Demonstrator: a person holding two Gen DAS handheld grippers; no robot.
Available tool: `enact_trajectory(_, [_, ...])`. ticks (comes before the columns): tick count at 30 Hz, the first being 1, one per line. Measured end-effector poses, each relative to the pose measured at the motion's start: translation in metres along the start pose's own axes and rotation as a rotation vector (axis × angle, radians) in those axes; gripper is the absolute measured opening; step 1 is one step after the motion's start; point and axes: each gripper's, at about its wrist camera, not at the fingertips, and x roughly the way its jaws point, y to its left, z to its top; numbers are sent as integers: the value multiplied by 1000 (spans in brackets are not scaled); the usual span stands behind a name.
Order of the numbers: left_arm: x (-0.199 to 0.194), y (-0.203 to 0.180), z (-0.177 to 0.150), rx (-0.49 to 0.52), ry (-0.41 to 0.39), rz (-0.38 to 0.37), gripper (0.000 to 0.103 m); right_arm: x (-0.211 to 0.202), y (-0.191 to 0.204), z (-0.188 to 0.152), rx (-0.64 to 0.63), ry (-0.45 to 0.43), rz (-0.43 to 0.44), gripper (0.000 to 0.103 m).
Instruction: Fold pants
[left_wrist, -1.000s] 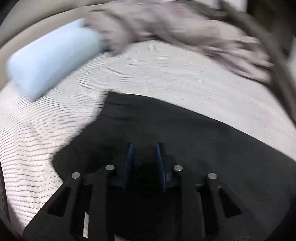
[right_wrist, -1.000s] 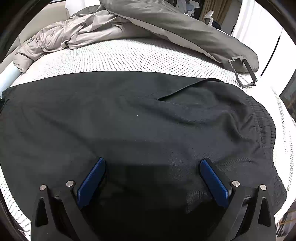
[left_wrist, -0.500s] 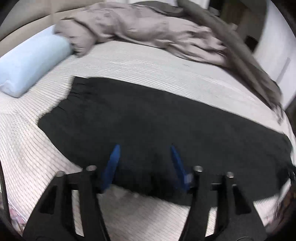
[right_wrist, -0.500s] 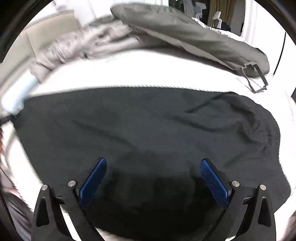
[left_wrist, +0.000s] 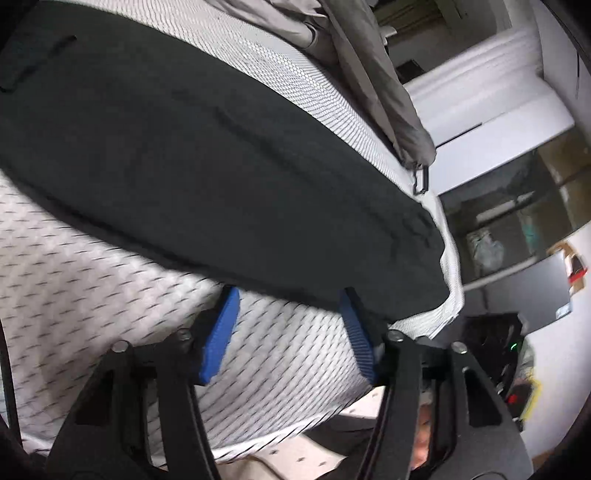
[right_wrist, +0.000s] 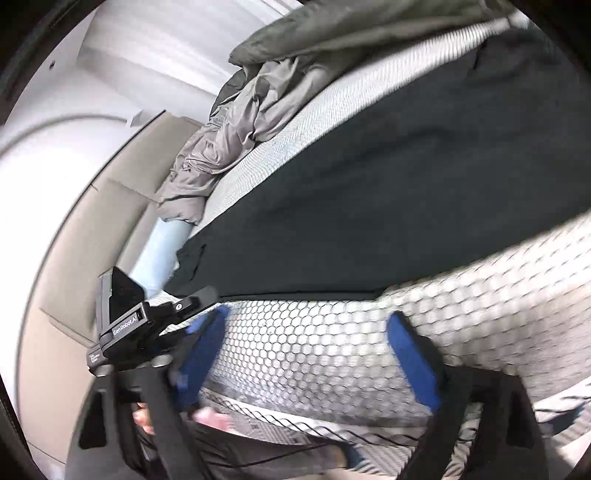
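Black pants (left_wrist: 207, 155) lie spread flat along the white patterned mattress (left_wrist: 81, 295). In the left wrist view my left gripper (left_wrist: 289, 326) hovers over bare mattress with its tips at the pants' near edge. Its jaws are closing, and only mattress shows between the blue pads (left_wrist: 219, 332). In the right wrist view the pants (right_wrist: 406, 177) run diagonally. My right gripper (right_wrist: 308, 345) sits just short of their near edge. Its jaws are wide and closing, with nothing between them. The left gripper's black housing (right_wrist: 122, 314) shows by the pants' left end.
A crumpled grey duvet (right_wrist: 236, 122) lies along the bed's far side, with a light-blue pillow (right_wrist: 162, 254) against the beige headboard (right_wrist: 85, 229). The mattress corner (left_wrist: 448, 295) drops off at the right, with dark shelves and a screen (left_wrist: 532, 291) beyond. A person's fingers (right_wrist: 210, 417) show below.
Both grippers have drawn back off the pants to the near mattress edge, and both views have swung. The left jaws now stand wider than a second ago. The right jaws have narrowed a little.
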Motion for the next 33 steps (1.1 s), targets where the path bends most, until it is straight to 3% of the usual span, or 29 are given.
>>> enact_trajectory(4, [28, -2, 19, -41, -25, 40, 51, 22, -12, 11, 139, -108, 108, 82])
enact_trajectory(6, [36, -8, 24, -42, -52, 54, 51, 26, -12, 17, 175, -158, 116, 68])
enact_trajectory(7, [41, -11, 27, -35, -66, 66, 51, 32, -11, 21, 205, -170, 116, 66])
enact_trajectory(10, [48, -13, 33, -38, -104, 104, 27, 35, -6, 31, 223, -193, 124, 52])
enact_trajectory(11, [49, -12, 36, -43, -109, 114, 19, 35, -4, 31, 210, -201, 98, 37])
enact_trajectory(12, [48, -10, 34, -48, -122, 117, 14, 34, -4, 31, 199, -202, 68, 15])
enact_trajectory(13, [45, -7, 36, -45, -123, 107, 12, 36, -7, 29, 193, -198, 16, 8])
enact_trajectory(17, [44, 3, 41, -28, -110, 96, 11, 25, -29, 26, 279, -217, 68, 5])
enact_trajectory(22, [39, 15, 40, -37, -104, 85, 15, 26, -35, 26, 251, -189, 77, 6])
enact_trajectory(24, [41, 10, 40, -33, -95, 73, 36, 30, -36, 30, 272, -201, 98, 11])
enact_trajectory(26, [47, -6, 37, 5, -101, 57, 52, 33, -36, 31, 294, -213, 104, 19])
enact_trajectory(27, [50, -12, 37, 21, -98, 61, 55, 36, -32, 33, 294, -223, 111, 25])
enact_trajectory(29, [62, -24, 36, 49, -95, 88, 55, 41, -23, 36, 267, -236, 101, 29])
enact_trajectory(31, [69, -31, 37, 62, -121, 132, 38, 46, -17, 37, 239, -235, 81, 29])
enact_trajectory(32, [70, -32, 38, 75, -132, 180, 22, 45, -14, 37, 213, -239, 54, 22])
enact_trajectory(33, [69, -29, 39, 70, -134, 181, 19, 43, -14, 36, 196, -246, 33, 10])
